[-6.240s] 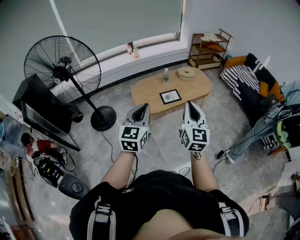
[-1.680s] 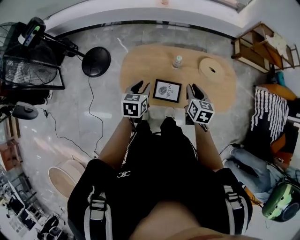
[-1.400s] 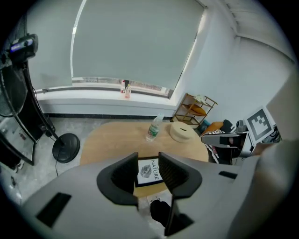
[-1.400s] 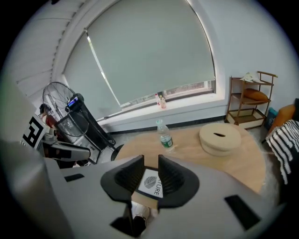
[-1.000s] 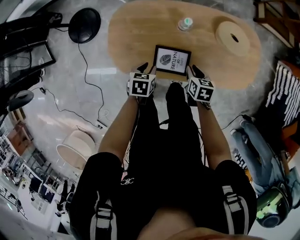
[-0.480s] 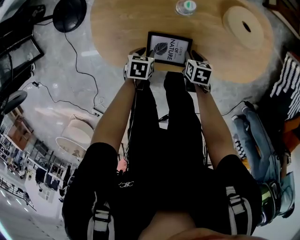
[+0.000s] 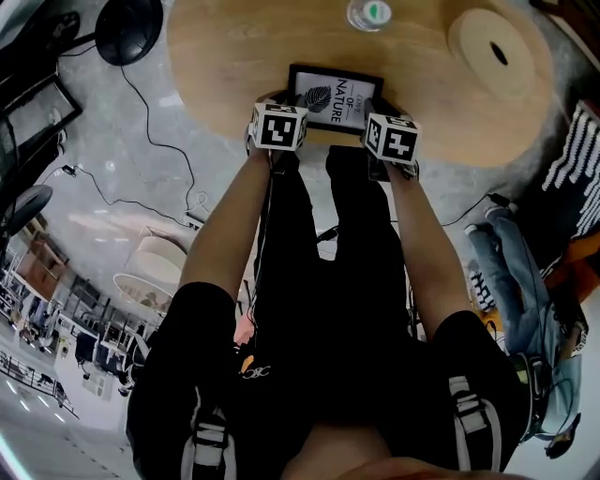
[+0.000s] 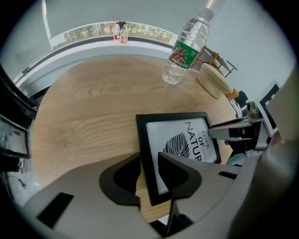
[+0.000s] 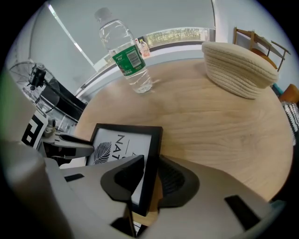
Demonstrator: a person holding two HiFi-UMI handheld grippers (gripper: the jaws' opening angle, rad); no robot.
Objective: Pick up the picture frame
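The left gripper (image 8: 148, 157) points steeply down at a wooden table (image 7: 234, 56). Its jaws stand wide apart and have just been closing a little. They straddle the left border of the picture frame (image 7: 335, 97), with a sliver of bare wood showing between the outer jaw and the frame, so they are not gripping it.

The right gripper (image 9: 151, 161) mirrors this on the frame's right border. Its jaws are also wide and have just been closing slightly, one over the glass and one outside the border, with no grip on the frame.

The black frame lies flat near the middle of the table's near edge, by the person's legs. It holds a leaf print with lettering.

A clear water bottle (image 7: 368, 13) with a green label stands upright beyond the frame, toward the far edge. A round woven piece (image 7: 497, 47) sits toward the table's right end.
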